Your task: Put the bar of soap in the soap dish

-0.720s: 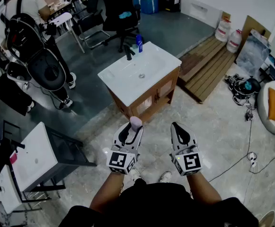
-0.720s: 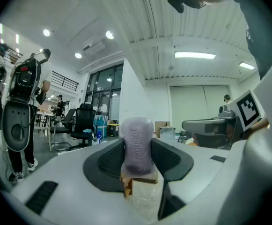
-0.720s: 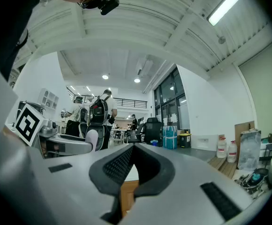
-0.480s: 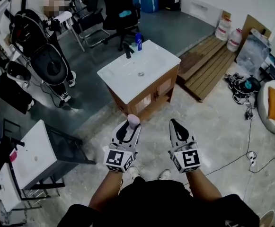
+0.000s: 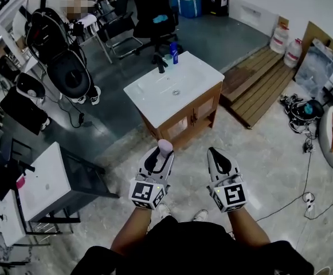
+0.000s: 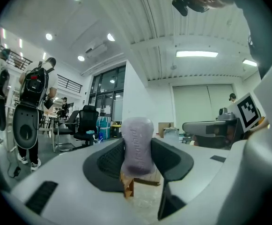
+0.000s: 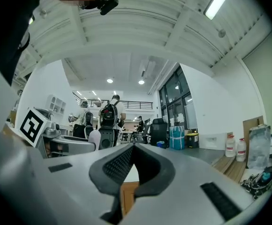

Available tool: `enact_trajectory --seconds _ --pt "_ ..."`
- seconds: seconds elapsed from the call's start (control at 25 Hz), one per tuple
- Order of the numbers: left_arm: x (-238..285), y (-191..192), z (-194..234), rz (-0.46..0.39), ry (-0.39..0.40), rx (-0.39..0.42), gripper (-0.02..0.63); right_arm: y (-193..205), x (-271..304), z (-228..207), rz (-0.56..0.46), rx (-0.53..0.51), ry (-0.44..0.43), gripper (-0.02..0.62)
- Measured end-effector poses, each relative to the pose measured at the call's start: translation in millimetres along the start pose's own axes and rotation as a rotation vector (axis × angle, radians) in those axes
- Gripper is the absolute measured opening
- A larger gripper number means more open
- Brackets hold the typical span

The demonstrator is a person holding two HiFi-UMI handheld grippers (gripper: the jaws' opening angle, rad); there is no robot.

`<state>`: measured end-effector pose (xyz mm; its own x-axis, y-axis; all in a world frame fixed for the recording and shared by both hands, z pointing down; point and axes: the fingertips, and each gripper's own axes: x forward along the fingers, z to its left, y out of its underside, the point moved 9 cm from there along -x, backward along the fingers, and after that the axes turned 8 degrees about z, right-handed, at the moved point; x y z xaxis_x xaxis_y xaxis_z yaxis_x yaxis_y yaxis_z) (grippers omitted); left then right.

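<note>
The head view alone takes in the whole room. A sink cabinet (image 5: 180,110) with a white basin stands ahead of the person, with a black tap (image 5: 160,66) and a blue bottle (image 5: 173,52) at its far edge. Wooden decking (image 5: 258,87) lies to its right and a white table (image 5: 40,185) stands off to the left. A second person (image 5: 51,33) wearing a backpack is at the upper left. Low in that view the left gripper (image 5: 161,154) and the right gripper (image 5: 213,153) are held level and side by side, short of the cabinet and clear of it.

The left gripper view gives what the head view shows only as a pale knob. The bar of soap (image 6: 137,144) stands upright between the two dark pads, which press on its broad sides with the jaws set wide around it. The top of the bar rises above the pads. The right gripper view shows its own jaws closed together at the tips with nothing between them. Below them is a strip of the cabinet's brown wood front.

The soap is pale lilac with rounded corners. Raised lettering runs lengthwise along its narrow face, too soft to read.
</note>
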<state>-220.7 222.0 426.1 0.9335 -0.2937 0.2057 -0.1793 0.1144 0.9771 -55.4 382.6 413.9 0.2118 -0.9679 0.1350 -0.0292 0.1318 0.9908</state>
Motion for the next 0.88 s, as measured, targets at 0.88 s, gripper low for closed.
enact_trajectory --seconds 0.88 --pt "94 -2 97 0.045 -0.086 -0.004 0.196 -9 141 -38 0.021 -0.066 -0.095 0.006"
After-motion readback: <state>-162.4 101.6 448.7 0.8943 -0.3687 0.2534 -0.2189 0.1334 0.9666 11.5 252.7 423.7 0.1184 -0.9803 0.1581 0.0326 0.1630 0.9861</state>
